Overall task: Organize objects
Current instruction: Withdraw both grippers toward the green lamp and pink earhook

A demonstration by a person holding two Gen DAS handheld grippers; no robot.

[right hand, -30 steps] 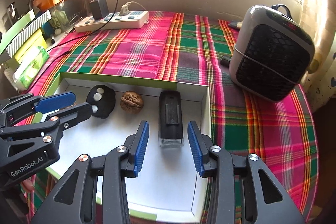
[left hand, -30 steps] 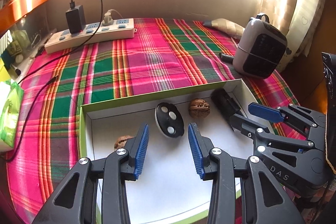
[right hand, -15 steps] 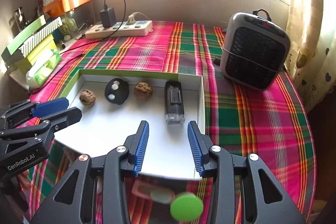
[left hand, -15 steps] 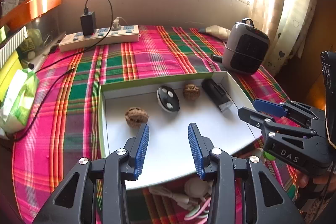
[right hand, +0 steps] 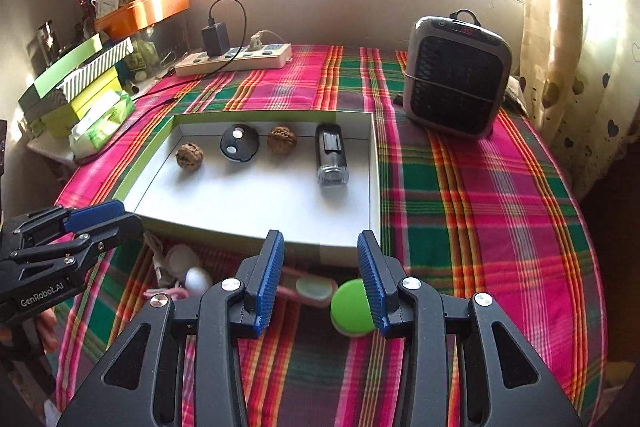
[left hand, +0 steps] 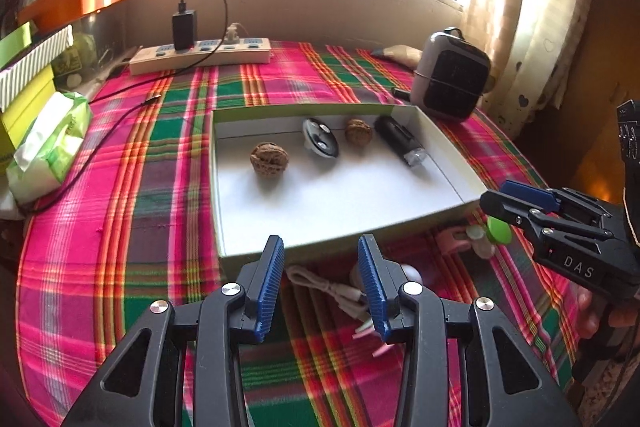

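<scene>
Front half of white tray [right hand: 374, 187] floor is bare w/ open access over its low near wall, back row taken by two walnuts [right hand: 189, 155], black disc [right hand: 239, 148] & black device [right hand: 331, 159]; heater [right hand: 456, 87] blocks far right.

Pink/green plaid cloth [right hand: 480, 211], white tray [right hand: 256, 203] w/ green rim, prob. brown walnuts [right hand: 189, 155]

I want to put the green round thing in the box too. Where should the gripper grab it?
Grab the green round thing across its curved rim, coming from above. It seems to lie flat on the tablecloth, a low disc, so only its sides offer opposing faces. The right gripper is nearest, open.
</scene>
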